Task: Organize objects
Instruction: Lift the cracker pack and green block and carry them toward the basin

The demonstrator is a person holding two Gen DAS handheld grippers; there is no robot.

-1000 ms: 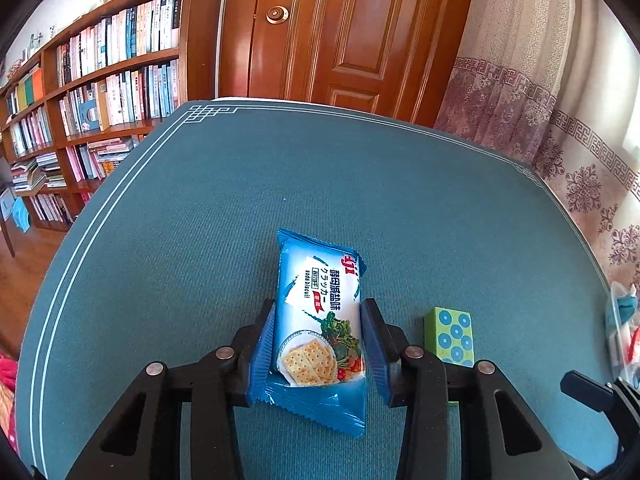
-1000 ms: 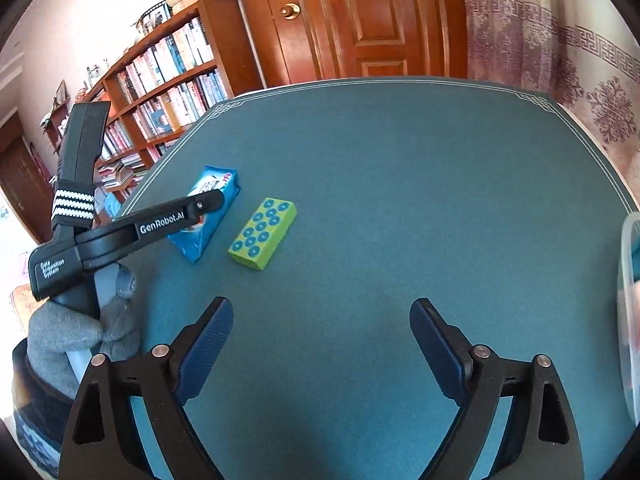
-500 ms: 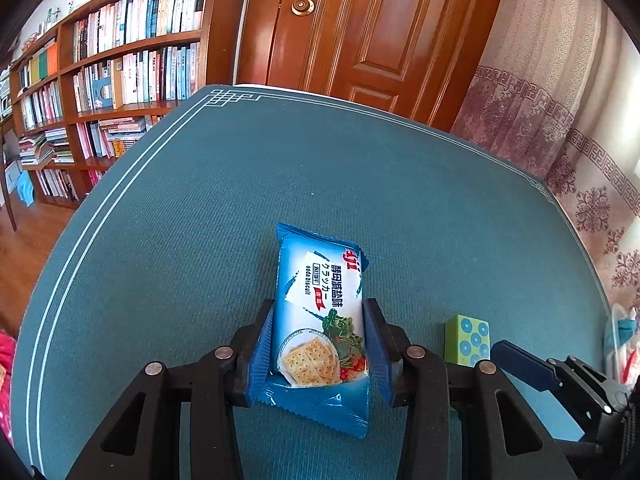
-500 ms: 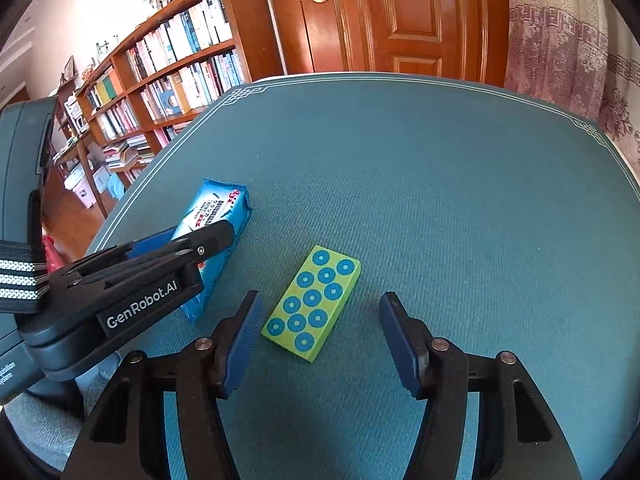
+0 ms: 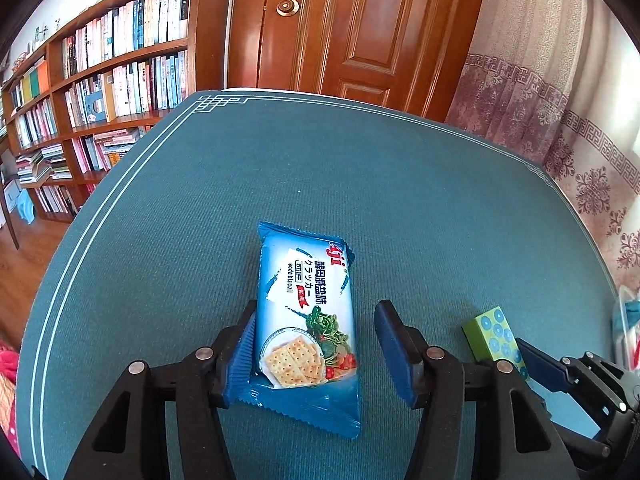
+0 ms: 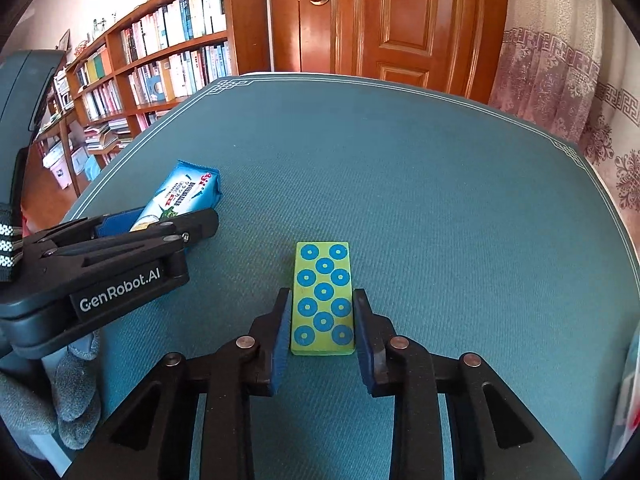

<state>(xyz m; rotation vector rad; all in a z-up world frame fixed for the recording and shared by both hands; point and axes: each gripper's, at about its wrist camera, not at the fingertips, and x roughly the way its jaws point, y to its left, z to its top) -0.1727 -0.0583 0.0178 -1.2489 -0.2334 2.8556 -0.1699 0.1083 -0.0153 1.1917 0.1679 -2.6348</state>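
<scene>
A blue soda-biscuit packet (image 5: 306, 320) lies flat on the teal table. My left gripper (image 5: 316, 340) is open around its near end: the left pad touches the wrapper, the right pad stands apart. The packet also shows in the right wrist view (image 6: 182, 196). A green block with blue dots (image 6: 323, 300) lies between the pads of my right gripper (image 6: 322, 332), which has closed in on its sides. The block shows at the right in the left wrist view (image 5: 494, 334).
The teal table (image 6: 400, 168) has a white line border and drops off at the left. A bookshelf (image 5: 100, 80) and a wooden door (image 5: 360, 28) stand behind it, curtains (image 5: 560, 100) at the right. A clear plastic bin edge (image 5: 624, 332) sits at the far right.
My left gripper has opened, letting go of the packet, which now rests on the table. My right gripper has moved left over the green block and narrowed onto it.
</scene>
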